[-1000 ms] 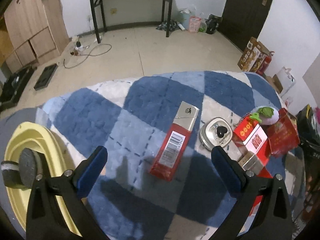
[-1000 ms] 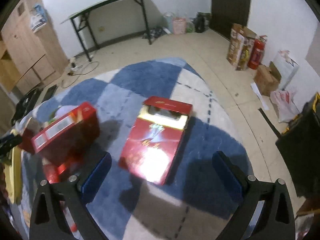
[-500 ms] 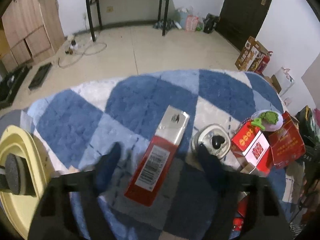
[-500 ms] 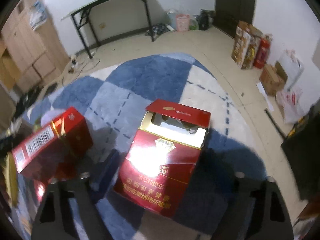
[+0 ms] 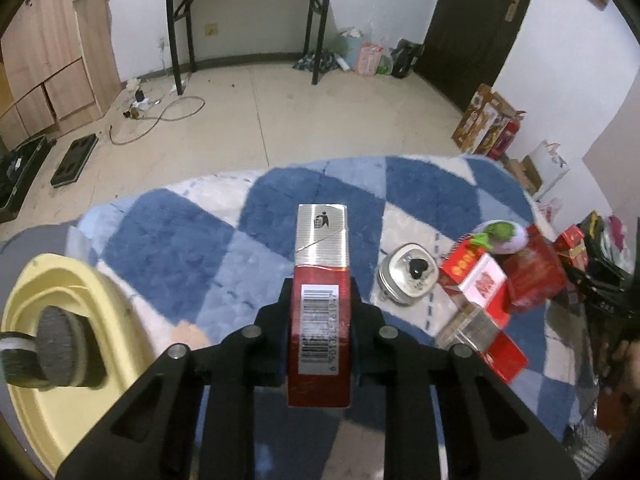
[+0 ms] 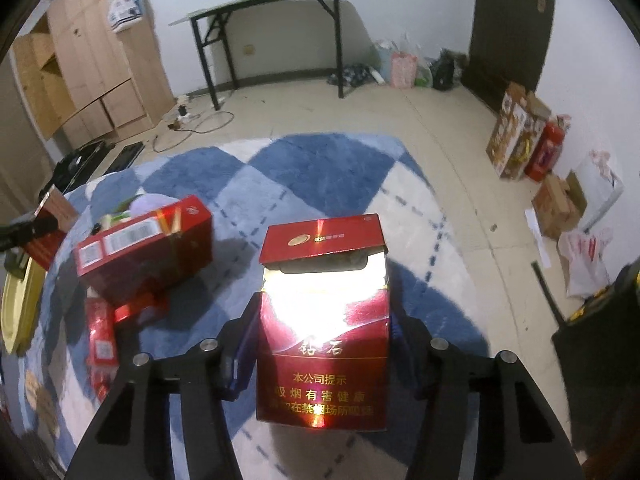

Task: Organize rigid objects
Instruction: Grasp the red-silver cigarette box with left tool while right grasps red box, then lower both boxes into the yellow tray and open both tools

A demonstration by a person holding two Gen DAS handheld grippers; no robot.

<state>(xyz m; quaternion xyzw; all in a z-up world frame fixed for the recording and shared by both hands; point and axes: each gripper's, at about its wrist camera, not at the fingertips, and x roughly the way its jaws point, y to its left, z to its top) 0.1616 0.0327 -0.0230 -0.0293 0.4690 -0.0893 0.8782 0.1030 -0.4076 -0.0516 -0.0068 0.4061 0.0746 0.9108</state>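
Both tools have closed since before: left tool (image 5: 320,312) holds slim carton (image 5: 321,300); right tool (image 6: 323,344) holds open pack (image 6: 324,320).

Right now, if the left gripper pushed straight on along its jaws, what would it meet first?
The left gripper is shut on the slim red pack. Ahead lies only bare blue checked rug; the round tin sits off right. The way looks free, though depth is unclear.

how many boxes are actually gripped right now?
2. The left gripper is shut on the slim red-and-silver box; the right gripper is shut on the open red pack. Other red boxes lie loose on the rug.
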